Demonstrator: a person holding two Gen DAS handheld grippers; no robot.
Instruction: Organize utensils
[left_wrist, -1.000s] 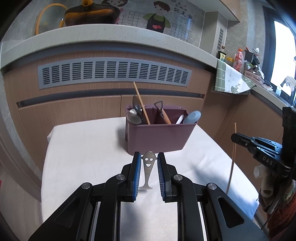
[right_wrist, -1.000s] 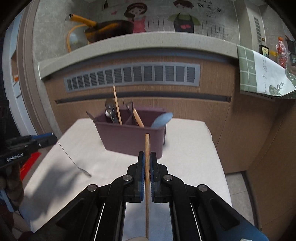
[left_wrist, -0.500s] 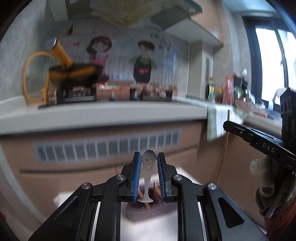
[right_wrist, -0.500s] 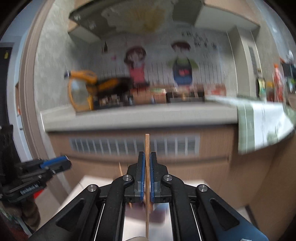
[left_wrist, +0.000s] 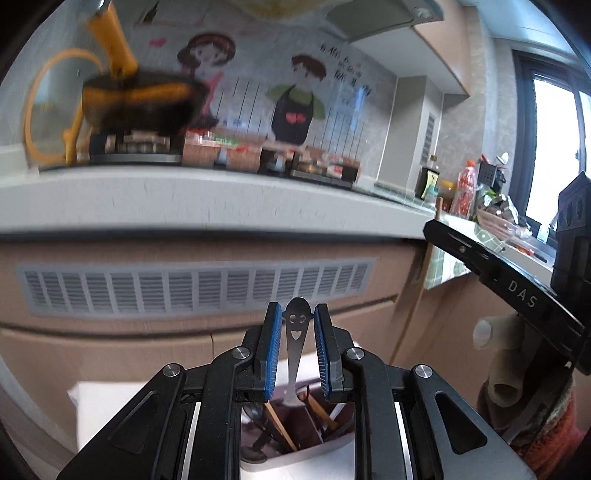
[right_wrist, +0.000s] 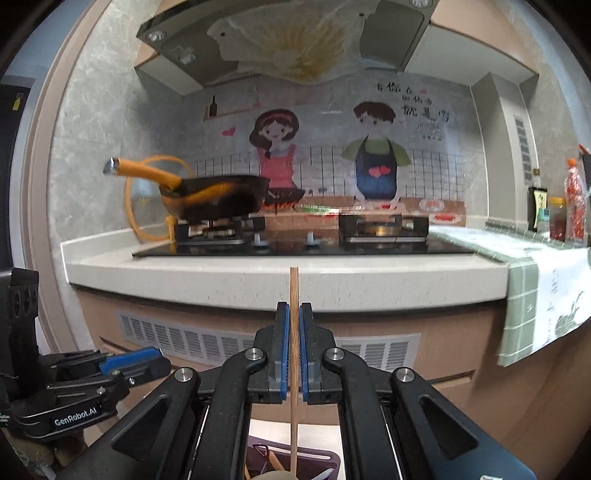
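Now two grippers are raised above one purple utensil caddy (left_wrist: 295, 439), each carrying one utensil. Over the caddy's left part, the left gripper (left_wrist: 294, 350) is clenched on a single metal spoon (left_wrist: 296, 332) by its smiley-face handle end, bowl hanging down just over the compartments. To the right of it, the right gripper (right_wrist: 291, 350) grasps a single wooden chopstick (right_wrist: 294, 317), held upright, its lower end above the caddy. Inside the caddy stand several utensils, too blurred to count. Compared with a second ago, both grippers have lifted from table height: the caddy, then ahead of them, now sits below, and the stove counter (right_wrist: 280, 280) fills the background.
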